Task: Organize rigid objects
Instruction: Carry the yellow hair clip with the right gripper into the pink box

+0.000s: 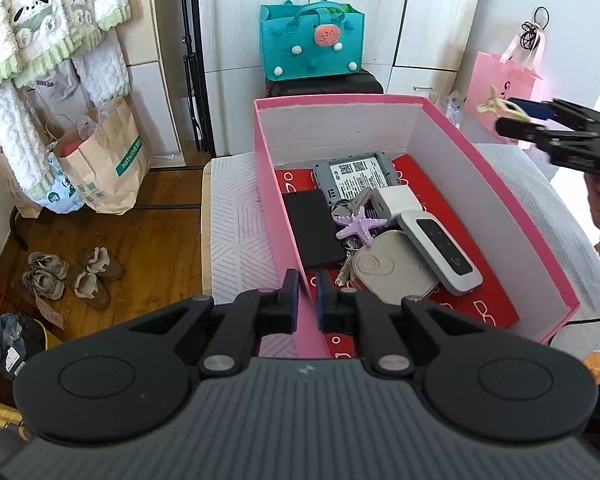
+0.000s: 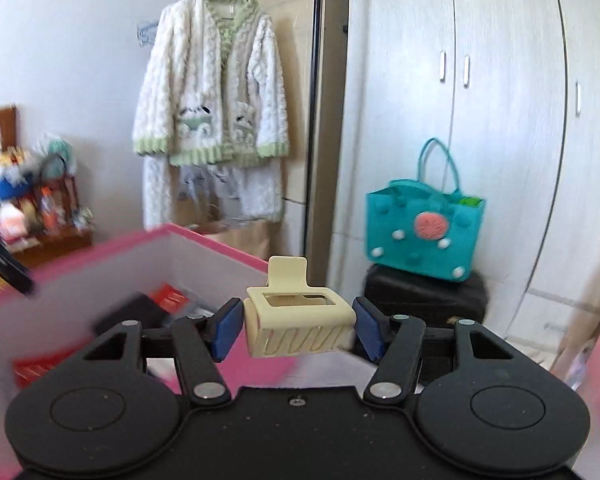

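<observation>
A pink box (image 1: 520,216) stands on a white cloth-covered surface and holds several rigid objects: a black slab (image 1: 314,232), a grey device with a label (image 1: 356,176), a white charger (image 1: 396,202), a purple starfish keyring (image 1: 360,226), a white-and-black router (image 1: 440,256). My left gripper (image 1: 307,298) is shut on the box's near-left wall. My right gripper (image 2: 298,326) is shut on a cream hair claw clip (image 2: 296,320), held in the air beside the box's rim (image 2: 220,246); in the left wrist view the clip (image 1: 496,106) hangs right of and above the box.
A teal felt bag (image 1: 312,40) sits on a black case behind the box. A pink gift bag (image 1: 504,88) is at the right. Paper bags (image 1: 104,160) and shoes (image 1: 72,276) are on the wooden floor at the left. A white robe (image 2: 208,120) hangs on a rail.
</observation>
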Available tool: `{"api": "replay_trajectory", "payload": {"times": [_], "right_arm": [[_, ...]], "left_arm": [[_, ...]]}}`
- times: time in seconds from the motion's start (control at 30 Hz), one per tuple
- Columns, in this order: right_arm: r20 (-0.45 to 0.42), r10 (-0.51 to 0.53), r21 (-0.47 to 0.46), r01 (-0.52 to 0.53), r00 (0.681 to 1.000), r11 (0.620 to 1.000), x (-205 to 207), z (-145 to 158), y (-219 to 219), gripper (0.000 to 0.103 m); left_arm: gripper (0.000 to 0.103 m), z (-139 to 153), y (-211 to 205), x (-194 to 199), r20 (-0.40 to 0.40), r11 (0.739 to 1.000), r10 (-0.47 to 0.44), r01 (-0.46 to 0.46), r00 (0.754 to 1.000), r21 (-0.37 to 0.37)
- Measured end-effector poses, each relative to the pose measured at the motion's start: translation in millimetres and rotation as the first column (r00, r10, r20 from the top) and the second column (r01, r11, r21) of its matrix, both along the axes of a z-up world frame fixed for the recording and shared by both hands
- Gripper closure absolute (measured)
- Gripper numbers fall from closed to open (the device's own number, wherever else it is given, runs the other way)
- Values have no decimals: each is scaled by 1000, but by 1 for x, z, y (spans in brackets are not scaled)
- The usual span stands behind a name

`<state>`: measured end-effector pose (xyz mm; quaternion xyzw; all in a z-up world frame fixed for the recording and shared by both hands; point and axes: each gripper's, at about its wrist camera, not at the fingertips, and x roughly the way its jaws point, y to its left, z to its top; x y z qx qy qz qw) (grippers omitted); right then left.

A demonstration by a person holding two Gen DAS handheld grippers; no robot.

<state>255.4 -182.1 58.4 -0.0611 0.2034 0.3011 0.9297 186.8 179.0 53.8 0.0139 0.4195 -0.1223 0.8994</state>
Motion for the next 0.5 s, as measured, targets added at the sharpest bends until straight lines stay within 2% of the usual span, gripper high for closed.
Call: {"api": "replay_trajectory", "payload": {"times": [0.1,0.2,0.27,0.33,0.43,0.5], "right_arm": [[-130,103,126,-87,986,988,-8,17,14,38],[-275,217,187,-169,937,968,-8,21,40,38],[-349,278,172,-230,895,958,-9,18,65,38],[-374,335,147,-301,865,942,-12,14,90,37],[-333,410,30,-426,849,904,-24,6,127,37],[-358,424,-50,-470,832,881,-25,-6,147,37]], "left_arm": [[95,0,0,0,1,1000,2,-2,1000,-3],[95,0,1,0,0,1000,7,-7,1000,-13],[95,0,2,0,-2,1000,9,-9,1000,-17],[95,0,2,1,-3,1000,11,-11,1000,-17],[95,1,1,4,-18,1000,23,-23,1000,-14],[95,2,-2,4,-17,1000,26,-26,1000,1]]}}
